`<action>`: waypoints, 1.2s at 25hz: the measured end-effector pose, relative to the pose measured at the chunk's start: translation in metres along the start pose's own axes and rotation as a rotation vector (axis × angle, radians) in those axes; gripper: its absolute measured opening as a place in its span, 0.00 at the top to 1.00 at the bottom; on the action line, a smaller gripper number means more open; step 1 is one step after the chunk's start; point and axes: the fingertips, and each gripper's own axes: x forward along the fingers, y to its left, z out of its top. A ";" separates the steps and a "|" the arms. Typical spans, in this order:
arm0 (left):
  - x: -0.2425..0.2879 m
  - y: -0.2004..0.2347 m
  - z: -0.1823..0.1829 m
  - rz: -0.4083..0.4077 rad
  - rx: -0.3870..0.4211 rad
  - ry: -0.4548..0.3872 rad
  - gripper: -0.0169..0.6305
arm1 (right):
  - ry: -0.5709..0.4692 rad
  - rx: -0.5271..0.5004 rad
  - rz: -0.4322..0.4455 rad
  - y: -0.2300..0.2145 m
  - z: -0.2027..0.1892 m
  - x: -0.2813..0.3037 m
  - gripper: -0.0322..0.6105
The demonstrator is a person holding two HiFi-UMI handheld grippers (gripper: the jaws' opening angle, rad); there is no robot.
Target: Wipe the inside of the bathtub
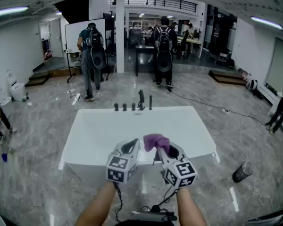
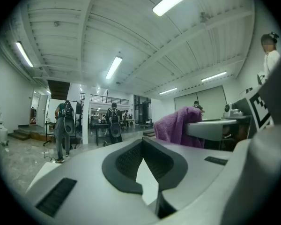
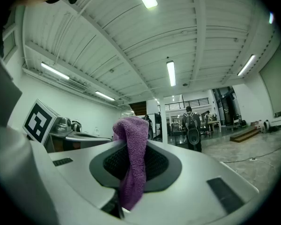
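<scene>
Purple cloth (image 1: 156, 141) clamped between jaws of right gripper (image 1: 166, 150); top bunched above tips, tail hung down between pads. Left gripper (image 1: 130, 147) held just left of it, jaws closed tip to tip, nothing gripped. Both grippers raised over near part of white tub (image 1: 94, 131), pointed up and far. Dark taps (image 1: 140, 100) set along far rim. Two persons (image 1: 90, 55) with backpacks seen beyond tub on grey marbled floor (image 1: 37, 140).
</scene>
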 end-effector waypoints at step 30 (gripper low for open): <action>0.070 0.022 -0.011 0.026 -0.008 0.048 0.96 | 0.005 0.025 0.031 -0.053 -0.007 0.055 0.85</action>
